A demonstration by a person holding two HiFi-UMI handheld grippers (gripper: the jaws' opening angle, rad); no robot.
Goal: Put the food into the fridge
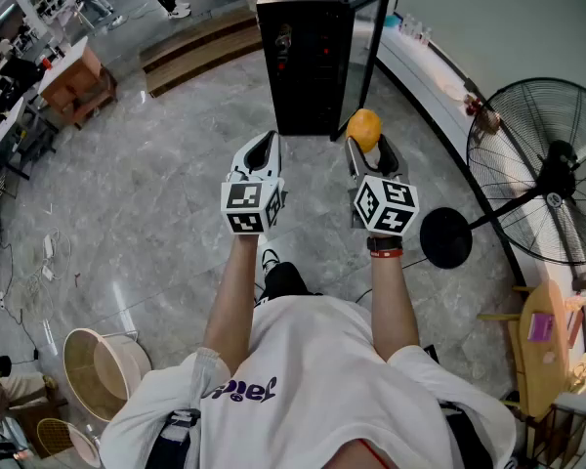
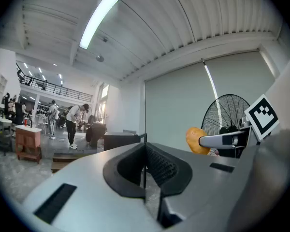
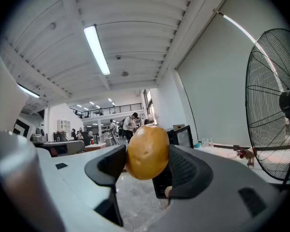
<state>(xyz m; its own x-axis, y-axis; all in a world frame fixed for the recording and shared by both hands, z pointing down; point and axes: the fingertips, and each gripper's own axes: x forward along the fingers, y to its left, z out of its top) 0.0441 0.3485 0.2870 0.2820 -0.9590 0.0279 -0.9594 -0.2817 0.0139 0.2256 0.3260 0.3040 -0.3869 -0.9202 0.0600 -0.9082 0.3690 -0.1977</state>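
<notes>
A yellow-orange round food item (image 1: 364,128) is clamped between the jaws of my right gripper (image 1: 367,145); in the right gripper view the food item (image 3: 147,152) fills the gap at my right gripper (image 3: 146,159), with both pads pressed on it. My left gripper (image 1: 264,150) is held level beside it, jaws together with nothing between them, as my left gripper (image 2: 145,167) shows in its own view. The black fridge (image 1: 308,55) stands on the floor just ahead, its glass door (image 1: 364,37) swung open to the right. The fridge (image 3: 180,138) appears small behind the food.
A large pedestal fan (image 1: 547,179) stands at the right with its round base (image 1: 444,236). A white curved counter (image 1: 430,76) runs behind the fridge. A round basket (image 1: 100,369) sits on the floor at lower left. People and desks (image 1: 49,76) are at far left.
</notes>
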